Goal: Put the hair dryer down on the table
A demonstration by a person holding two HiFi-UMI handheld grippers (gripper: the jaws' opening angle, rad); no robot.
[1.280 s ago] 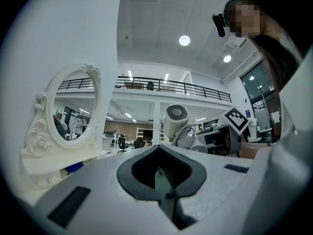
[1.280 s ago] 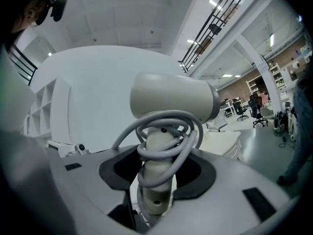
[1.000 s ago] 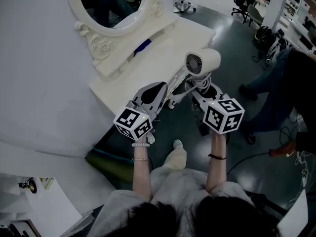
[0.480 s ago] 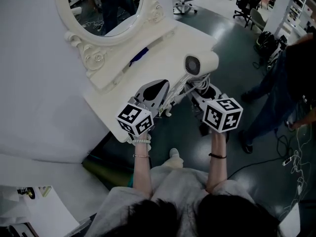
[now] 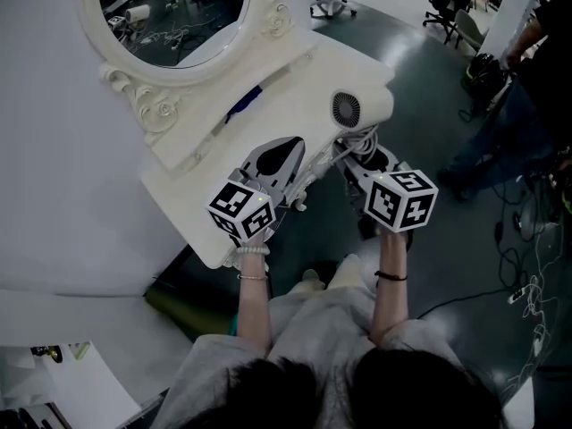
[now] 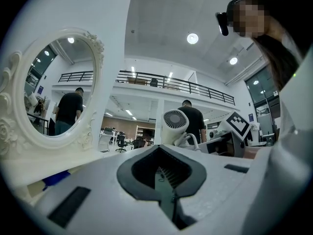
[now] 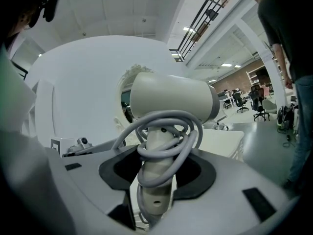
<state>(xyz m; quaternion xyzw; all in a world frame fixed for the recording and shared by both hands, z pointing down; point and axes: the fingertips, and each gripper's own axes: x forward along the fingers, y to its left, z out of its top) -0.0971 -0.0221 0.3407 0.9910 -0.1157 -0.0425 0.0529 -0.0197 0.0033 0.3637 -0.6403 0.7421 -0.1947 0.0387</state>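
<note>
Cream dryer (image 5: 362, 110): where is it?
— Over the table's (image 5: 223, 213) edge, apparently not resting on it. The right gripper (image 7: 156, 190) pinches its cord-wound handle.

Left gripper (image 6: 164, 180)?
— Jaws pressed together, nothing between them, just beside the right one, over the table.

Progress?
— At the table, not yet set down. By my judgement, lowering and release remain.

The dryer (image 5: 362, 111) was smooth cream plastic with a soft sheen; its cord (image 7: 166, 131) looked rubbery and grey. The table (image 5: 286, 105) was matt white, the mirror frame (image 5: 147, 105) carved and white, the floor (image 5: 429, 96) smooth and glossy.
</note>
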